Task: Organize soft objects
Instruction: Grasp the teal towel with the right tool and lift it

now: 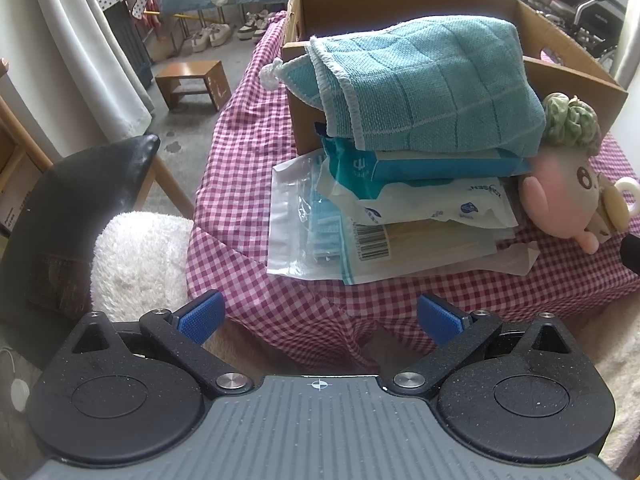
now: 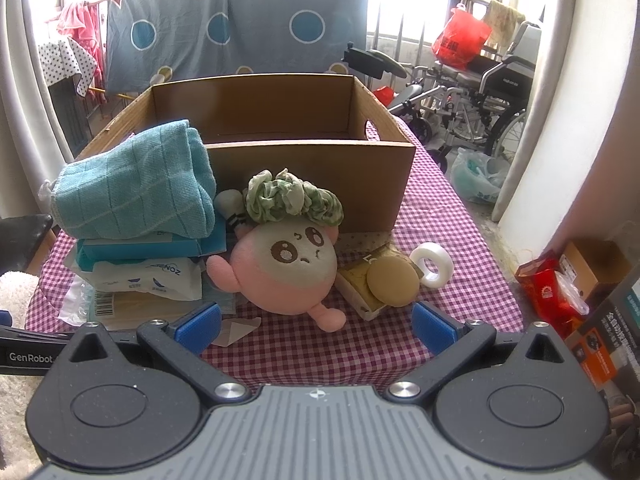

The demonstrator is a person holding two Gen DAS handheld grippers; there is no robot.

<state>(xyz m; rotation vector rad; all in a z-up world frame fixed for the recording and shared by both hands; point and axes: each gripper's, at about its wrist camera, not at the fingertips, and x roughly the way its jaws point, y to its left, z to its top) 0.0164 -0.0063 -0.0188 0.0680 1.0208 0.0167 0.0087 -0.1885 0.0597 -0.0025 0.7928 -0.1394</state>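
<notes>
A folded teal towel (image 1: 424, 84) lies on a stack of soft packets (image 1: 384, 216) and leans on the cardboard box (image 1: 400, 4); it also shows in the right wrist view (image 2: 136, 184). A pink plush toy (image 2: 288, 268) with a green scrunchie (image 2: 292, 196) on top sits in front of the box (image 2: 312, 168); the toy also shows at the right of the left wrist view (image 1: 560, 196). My left gripper (image 1: 320, 316) is open and empty, short of the packets. My right gripper (image 2: 318, 326) is open and empty, just in front of the toy.
A checked cloth (image 2: 460, 240) covers the table. A round tan puff (image 2: 392, 280) on a small pack and a white tape roll (image 2: 432, 264) lie right of the toy. A chair with a white fluffy cushion (image 1: 136, 256) stands left; boxes (image 2: 580, 280) stand right.
</notes>
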